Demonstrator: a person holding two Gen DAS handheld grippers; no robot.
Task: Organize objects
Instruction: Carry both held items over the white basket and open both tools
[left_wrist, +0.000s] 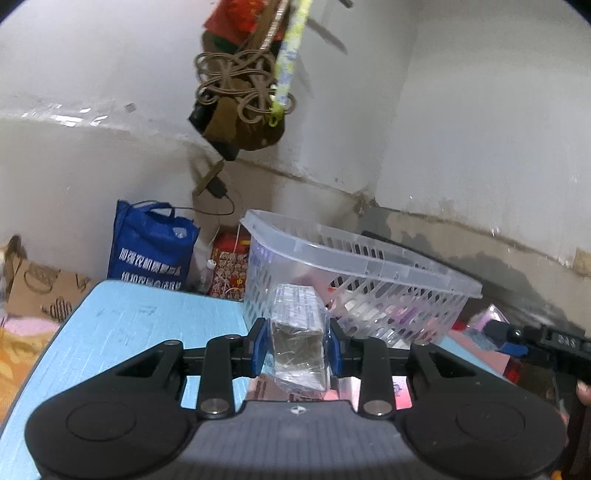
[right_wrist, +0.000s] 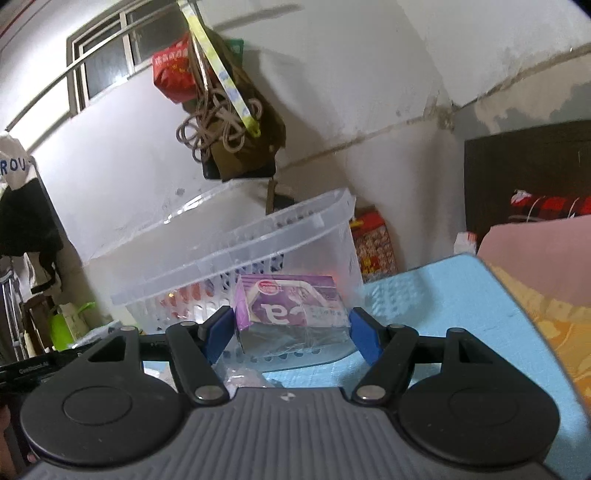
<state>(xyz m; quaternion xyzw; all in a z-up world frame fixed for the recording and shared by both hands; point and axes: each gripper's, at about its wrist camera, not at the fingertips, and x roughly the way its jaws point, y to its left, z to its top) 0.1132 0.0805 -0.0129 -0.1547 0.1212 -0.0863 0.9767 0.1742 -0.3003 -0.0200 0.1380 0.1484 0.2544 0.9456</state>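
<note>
Boxes, one in each of my grippers. My left gripper (left_wrist: 295, 347) pinches a plastic-wrapped box (left_wrist: 298, 332) end-on, both blue pads (left_wrist: 258, 347) pressed flat to its sides; the box is lifted off the blue mat (left_wrist: 140, 332), tilted a little, in front of the clear basket (left_wrist: 369, 273). My right gripper (right_wrist: 291, 332) carries a purple box (right_wrist: 291, 306), also film-wrapped, held broadside between the fingers; the left pad (right_wrist: 218, 332) touches its end, while at the right pad (right_wrist: 365, 338) I cannot tell contact through the wrap. This box hangs just before the clear basket (right_wrist: 229, 251), below its rim. The basket stands on the mat (right_wrist: 443, 317), small packets showing through its slotted wall. Behind: blue tote bag (left_wrist: 151, 247) beside the mat's far edge, red patterned carton (right_wrist: 373, 243) by the basket, and a brown bag with coiled cord (left_wrist: 240, 96) hung on the white wall.
</note>
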